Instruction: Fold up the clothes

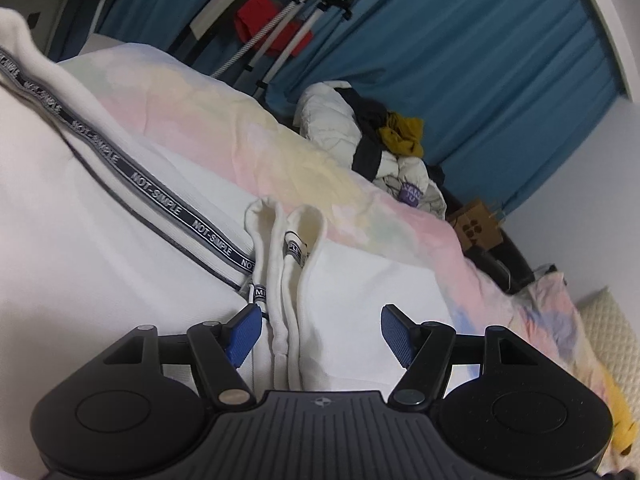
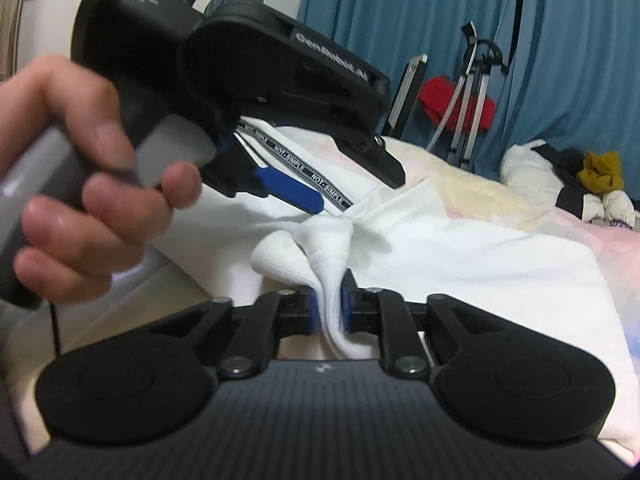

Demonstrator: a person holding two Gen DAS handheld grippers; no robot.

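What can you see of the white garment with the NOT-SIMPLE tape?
The white garment is soft knit, spread over the pastel bedcover. A dark tape printed NOT-SIMPLE runs along it. Its ribbed cuffs are bunched together. The right gripper is shut on a ribbed cuff; the left gripper is open, straddling the cuffs' folds.

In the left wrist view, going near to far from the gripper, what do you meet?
Open left gripper → white ribbed cuffs → pastel tie-dye blanket → pile of white, black and mustard clothes → blue curtain.
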